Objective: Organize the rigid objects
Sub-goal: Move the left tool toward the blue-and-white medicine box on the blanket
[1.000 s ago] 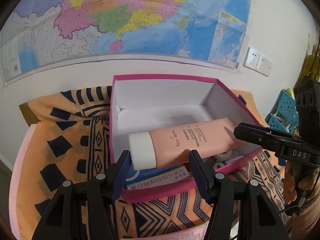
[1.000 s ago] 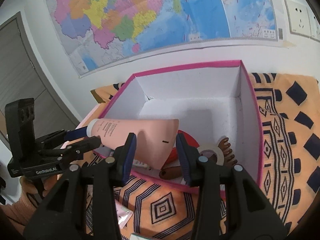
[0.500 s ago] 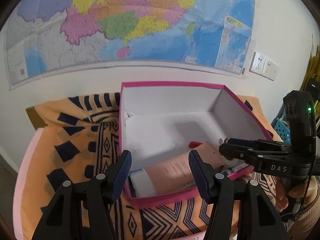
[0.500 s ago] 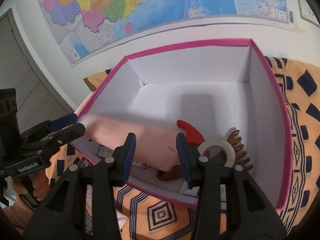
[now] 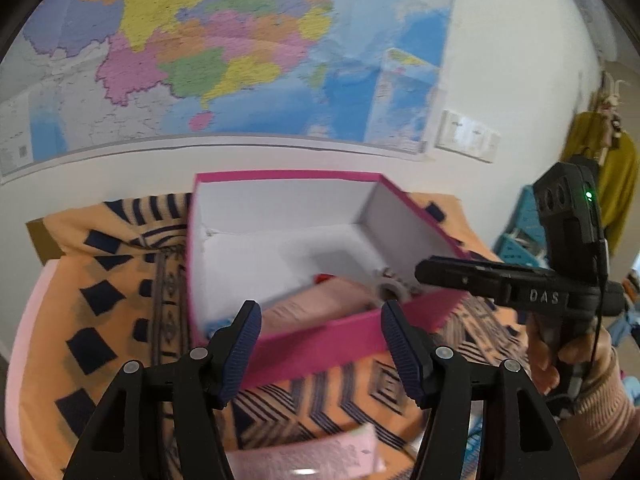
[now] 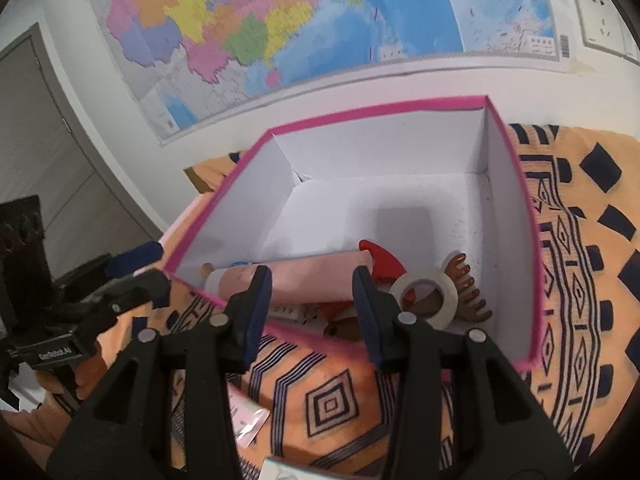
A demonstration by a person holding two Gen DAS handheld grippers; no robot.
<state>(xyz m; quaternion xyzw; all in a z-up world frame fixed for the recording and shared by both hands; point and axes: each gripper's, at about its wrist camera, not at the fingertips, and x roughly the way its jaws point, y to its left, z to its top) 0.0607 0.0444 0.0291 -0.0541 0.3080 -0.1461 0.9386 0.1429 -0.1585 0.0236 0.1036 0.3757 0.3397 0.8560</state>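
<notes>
Box [image 6: 516, 184], pink-rimmed, white inside, on the patterned cloth [image 6: 580, 280] of the table, towards its back edge by the map wall. Contents, all along the box's near wall: pink tube [image 6: 316, 276] lying flat, red piece [image 6: 380, 258] behind it, tape roll [image 6: 424, 296] and brown hair claw [image 6: 466, 292] to the right.

Left claw [image 5: 322, 344]: jaws apart, empty, outside the near wall.
Right claw [image 6: 312, 312]: jaws apart, empty, just in front of the tube.

Step in hand, as judged: clearing away after the tube's placement. Advice: lift both claws straight up and back so no finger catches the rim or drags the box. Loose pink packet [image 6: 250, 420] on the cloth at the near edge looks the next candidate.
</notes>
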